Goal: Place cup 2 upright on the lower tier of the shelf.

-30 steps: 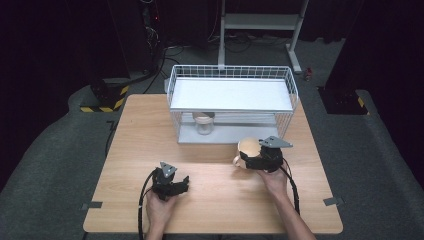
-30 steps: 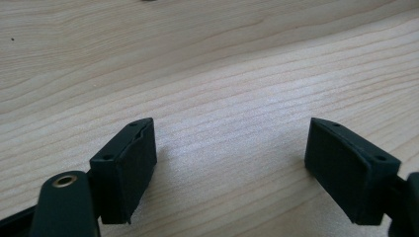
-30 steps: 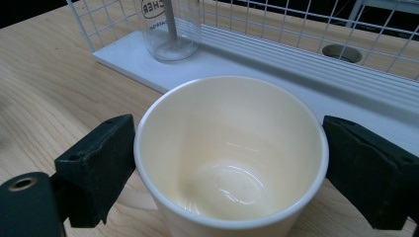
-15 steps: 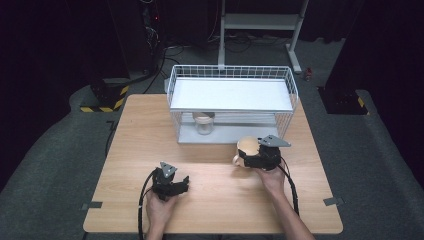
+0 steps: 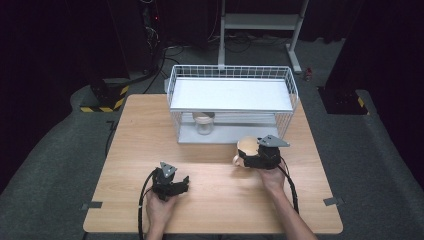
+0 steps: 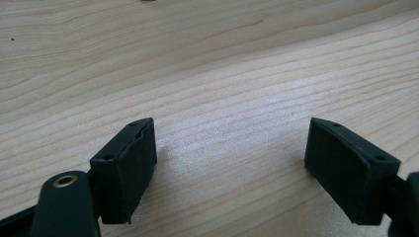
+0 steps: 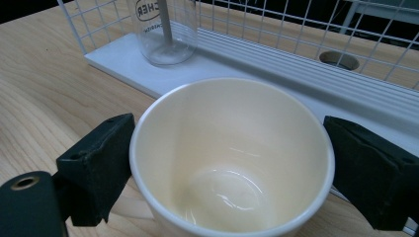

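The right claw (image 5: pixel 250 156) pinches the cream cup (image 7: pixel 231 158) at centre-right of the high view, before the wire rack (image 5: pixel 230 80); the left claw (image 6: pixel 230 168) is spread over bare bench (image 5: pixel 210 195), lower left.

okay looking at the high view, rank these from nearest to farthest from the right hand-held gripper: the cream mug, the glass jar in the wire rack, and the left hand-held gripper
1. The cream mug: between the jaws of the right hand-held gripper, on its rack-facing side.
2. The glass jar: on the lower shelf of the wire rack, ahead and to the left.
3. The left hand-held gripper: toward the table's near edge, on the left.
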`<control>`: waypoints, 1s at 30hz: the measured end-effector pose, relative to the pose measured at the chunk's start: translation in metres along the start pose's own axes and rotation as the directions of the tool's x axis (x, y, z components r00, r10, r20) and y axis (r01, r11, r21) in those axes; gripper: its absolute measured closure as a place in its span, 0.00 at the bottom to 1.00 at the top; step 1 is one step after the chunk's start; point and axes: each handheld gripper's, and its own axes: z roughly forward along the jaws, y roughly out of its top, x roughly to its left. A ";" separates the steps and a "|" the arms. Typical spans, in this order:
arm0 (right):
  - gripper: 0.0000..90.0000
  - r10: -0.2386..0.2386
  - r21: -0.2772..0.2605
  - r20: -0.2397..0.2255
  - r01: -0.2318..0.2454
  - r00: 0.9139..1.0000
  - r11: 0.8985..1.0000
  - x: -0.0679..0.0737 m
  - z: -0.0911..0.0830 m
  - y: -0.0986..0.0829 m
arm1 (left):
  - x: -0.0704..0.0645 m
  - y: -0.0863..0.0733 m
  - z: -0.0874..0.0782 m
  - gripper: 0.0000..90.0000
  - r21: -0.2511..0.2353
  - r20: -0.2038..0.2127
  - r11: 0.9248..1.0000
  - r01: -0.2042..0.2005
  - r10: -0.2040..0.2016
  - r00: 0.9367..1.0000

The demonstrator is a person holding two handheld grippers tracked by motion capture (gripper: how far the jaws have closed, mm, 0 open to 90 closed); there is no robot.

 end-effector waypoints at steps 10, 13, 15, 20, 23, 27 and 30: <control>0.11 0.006 0.000 -0.005 -0.006 1.000 1.000 -0.003 -0.003 -0.001 | 0.000 0.000 0.000 0.23 0.000 0.000 1.000 0.000 0.000 1.000; 0.11 0.006 0.001 -0.007 -0.006 1.000 1.000 -0.004 -0.004 -0.001 | 0.000 0.000 0.000 0.23 0.000 0.000 1.000 0.000 0.000 1.000; 0.11 0.009 0.002 -0.008 -0.009 1.000 1.000 -0.004 -0.004 -0.001 | 0.000 0.000 0.000 0.23 0.000 0.001 1.000 0.000 0.000 1.000; 0.11 0.017 -0.004 -0.014 -0.017 1.000 1.000 -0.006 -0.007 0.000 | 0.000 0.000 0.000 0.23 -0.001 0.000 1.000 0.001 -0.001 1.000; 0.11 0.016 -0.003 -0.014 -0.016 1.000 1.000 -0.007 -0.008 0.000 | 0.000 0.000 0.000 0.23 0.000 0.001 1.000 0.000 0.000 1.000; 0.11 0.006 -0.003 -0.010 -0.006 1.000 1.000 -0.008 -0.010 0.001 | 0.000 0.000 0.000 0.23 0.000 0.001 1.000 0.000 0.000 1.000; 0.11 -0.001 -0.003 -0.009 0.001 1.000 1.000 -0.009 -0.012 0.004 | 0.000 0.000 0.000 0.23 -0.001 0.001 1.000 0.000 0.000 1.000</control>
